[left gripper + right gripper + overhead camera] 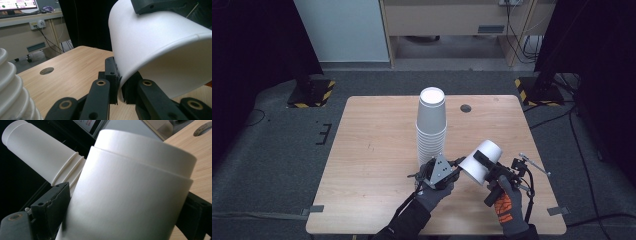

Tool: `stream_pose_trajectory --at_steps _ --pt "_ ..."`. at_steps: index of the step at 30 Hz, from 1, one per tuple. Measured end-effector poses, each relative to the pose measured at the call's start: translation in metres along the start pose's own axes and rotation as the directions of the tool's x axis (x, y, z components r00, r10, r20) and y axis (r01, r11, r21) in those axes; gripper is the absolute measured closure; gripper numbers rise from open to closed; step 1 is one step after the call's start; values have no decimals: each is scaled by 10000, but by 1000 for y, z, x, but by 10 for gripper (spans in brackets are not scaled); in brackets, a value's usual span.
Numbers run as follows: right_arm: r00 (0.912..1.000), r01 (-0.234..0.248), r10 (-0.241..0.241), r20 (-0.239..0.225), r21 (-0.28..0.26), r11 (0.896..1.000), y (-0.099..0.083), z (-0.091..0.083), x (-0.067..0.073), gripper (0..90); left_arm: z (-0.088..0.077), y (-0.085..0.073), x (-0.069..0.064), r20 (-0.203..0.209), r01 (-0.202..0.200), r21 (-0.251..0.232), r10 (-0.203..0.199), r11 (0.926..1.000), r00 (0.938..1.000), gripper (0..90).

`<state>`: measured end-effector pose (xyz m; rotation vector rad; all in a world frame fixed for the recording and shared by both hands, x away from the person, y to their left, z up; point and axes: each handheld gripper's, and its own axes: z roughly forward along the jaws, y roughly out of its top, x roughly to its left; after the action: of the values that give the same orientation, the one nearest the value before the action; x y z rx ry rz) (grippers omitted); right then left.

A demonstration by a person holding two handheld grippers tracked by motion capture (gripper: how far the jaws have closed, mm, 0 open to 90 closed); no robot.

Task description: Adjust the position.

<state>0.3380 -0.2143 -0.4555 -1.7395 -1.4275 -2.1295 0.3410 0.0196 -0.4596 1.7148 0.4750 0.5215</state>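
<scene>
A tall stack of white paper cups (431,127) stands upside down on a wooden table (372,150), and just to its right, near the table's front edge, a single white cup (480,160) is held tilted above the tabletop. The left gripper (457,167), beside the foot of the stack, has its jaws pinched tight on that cup's rim. The right gripper (484,165), further right of the stack, clamps the cup's body from both sides
</scene>
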Motion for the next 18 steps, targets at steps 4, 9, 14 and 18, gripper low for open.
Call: stream_pose_trajectory --at_steps 4,9,14,18 --pt "10000 67 -67 -9 -3 10000 1 0 0 96 -2 0 0 80 10 -1 -10 10000 10000 838" --pt "10000 39 -40 -75 -30 10000 3 -1 -3 83 -4 2 0 166 -56 39 55 10000 9998 842" --pt "10000 7 -7 -61 -63 10000 4 -1 -3 85 -6 2 -1 252 -86 108 83 9999 9996 843" --pt "9996 158 -148 225 -442 9989 7 -5 -5 125 -12 3 -3 419 -281 191 273 9994 9987 847"
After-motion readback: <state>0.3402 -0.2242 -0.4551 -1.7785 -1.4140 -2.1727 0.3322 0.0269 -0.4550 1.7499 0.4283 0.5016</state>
